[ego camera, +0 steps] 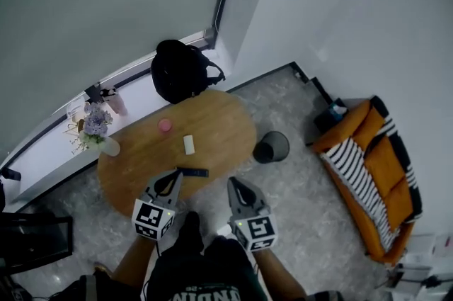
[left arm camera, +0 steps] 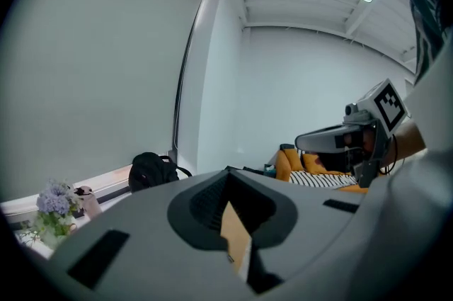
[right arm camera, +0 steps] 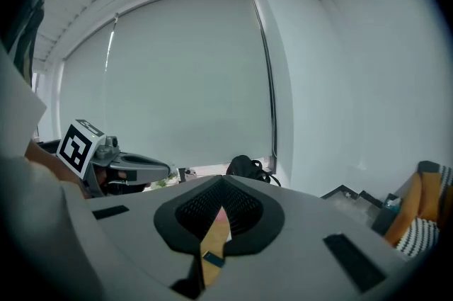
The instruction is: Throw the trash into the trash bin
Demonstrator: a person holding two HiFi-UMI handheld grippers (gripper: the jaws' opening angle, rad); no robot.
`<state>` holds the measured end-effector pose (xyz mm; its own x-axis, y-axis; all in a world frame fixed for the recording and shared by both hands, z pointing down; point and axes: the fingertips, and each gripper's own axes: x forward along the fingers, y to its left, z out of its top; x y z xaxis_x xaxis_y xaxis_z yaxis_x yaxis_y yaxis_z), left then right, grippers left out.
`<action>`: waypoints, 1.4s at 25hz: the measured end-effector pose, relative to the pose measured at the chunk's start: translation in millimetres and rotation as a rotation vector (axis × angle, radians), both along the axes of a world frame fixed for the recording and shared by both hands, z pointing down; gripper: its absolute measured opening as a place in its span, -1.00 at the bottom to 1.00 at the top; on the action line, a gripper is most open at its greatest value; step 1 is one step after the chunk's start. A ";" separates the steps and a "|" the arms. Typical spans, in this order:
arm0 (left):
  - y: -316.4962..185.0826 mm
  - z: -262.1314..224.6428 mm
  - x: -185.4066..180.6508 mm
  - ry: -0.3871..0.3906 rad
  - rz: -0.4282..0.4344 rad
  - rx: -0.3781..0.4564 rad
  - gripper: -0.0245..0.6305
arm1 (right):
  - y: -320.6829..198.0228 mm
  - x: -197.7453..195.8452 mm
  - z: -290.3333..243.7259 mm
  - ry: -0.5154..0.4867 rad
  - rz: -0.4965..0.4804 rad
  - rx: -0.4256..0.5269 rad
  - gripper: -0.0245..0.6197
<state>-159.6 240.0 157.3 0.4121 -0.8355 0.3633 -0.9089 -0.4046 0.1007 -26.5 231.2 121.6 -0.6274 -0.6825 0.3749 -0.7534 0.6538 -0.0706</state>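
On the oval wooden table (ego camera: 223, 122) lie a small pink item (ego camera: 164, 125), a white piece (ego camera: 189, 144) and a flat black item (ego camera: 192, 171). The black trash bin (ego camera: 272, 147) stands on the floor just right of the table. My left gripper (ego camera: 176, 175) hovers over the table's near edge, beside the black item, jaws together and empty. My right gripper (ego camera: 233, 183) hangs off the table's near right rim, shut on nothing. In each gripper view only a thin slit of wood shows between the jaws of the left gripper (left arm camera: 231, 206) and the right gripper (right arm camera: 218, 213).
A black backpack (ego camera: 180, 71) sits at the table's far end against the window sill. A vase of flowers (ego camera: 95, 126) stands at the far left. An orange seat with a striped cushion (ego camera: 371, 172) fills the right side. A dark stand (ego camera: 35, 239) is at lower left.
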 end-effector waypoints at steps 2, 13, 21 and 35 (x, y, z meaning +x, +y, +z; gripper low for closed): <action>-10.8 2.1 -9.1 -0.004 -0.026 -0.003 -0.93 | -14.9 -11.8 3.7 0.004 -0.033 -0.009 -0.93; -69.0 22.6 -28.2 -0.050 -0.217 -0.022 -0.93 | -92.4 -51.0 33.9 -0.003 -0.271 -0.031 -0.93; -114.3 20.3 -26.6 -0.080 -0.349 -0.024 -0.93 | -143.7 -54.6 57.6 0.023 -0.445 -0.105 -0.93; -130.6 122.0 -49.8 0.029 -0.466 -0.115 -0.93 | -174.4 -73.1 162.3 0.083 -0.518 -0.202 -0.92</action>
